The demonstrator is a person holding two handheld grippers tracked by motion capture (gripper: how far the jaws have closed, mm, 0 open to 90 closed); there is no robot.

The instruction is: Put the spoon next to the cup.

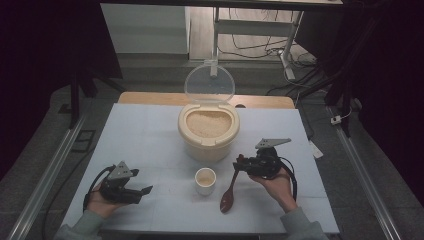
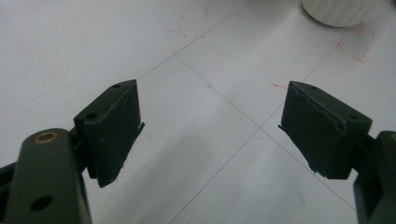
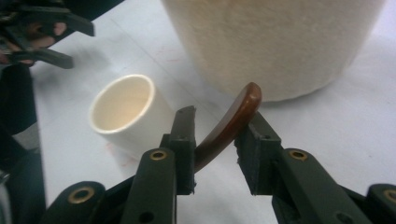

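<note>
A white table (image 1: 150, 140) fills the middle of the high view, w/ a wooden strip along its far edge. Dark floor, metal rails and loose cables lie around it.

At the table's far centre stands a big cream tub (image 1: 208, 132) of pale grain, its round clear lid (image 1: 209, 83) tipped up at the back. In the right gripper view the tub's side (image 3: 275, 42) rises just beyond the jaws.

Nearer the person, just in front of the tub, stands a small white cup (image 1: 205, 180), upright, w/ a little pale grain at the bottom. In the right gripper view the cup (image 3: 126, 112) sits left of the jaws, close by; in the left gripper view its base (image 2: 337, 10) shows at the top right edge.

The left gripper (image 1: 145, 191) is at the table's near left, held in the person's left hand (image 1: 100, 204), pointing toward the cup but well apart from it. Its jaws stand wide apart w/ nothing between them, only bare table below.

The right gripper (image 1: 239, 165) is right of the cup, held in the right hand (image 1: 277, 187). A brown wooden spoon (image 1: 229, 192) hangs from it, handle up between the jaws, bowl down near the table just right of the cup. In the right gripper view the spoon's curved handle (image 3: 233, 122) runs between the jaws, which are partly parted; there's a gap on at least one side, so the pads don't look pressed on it. Can't tell if the bowl touches the table.
</note>
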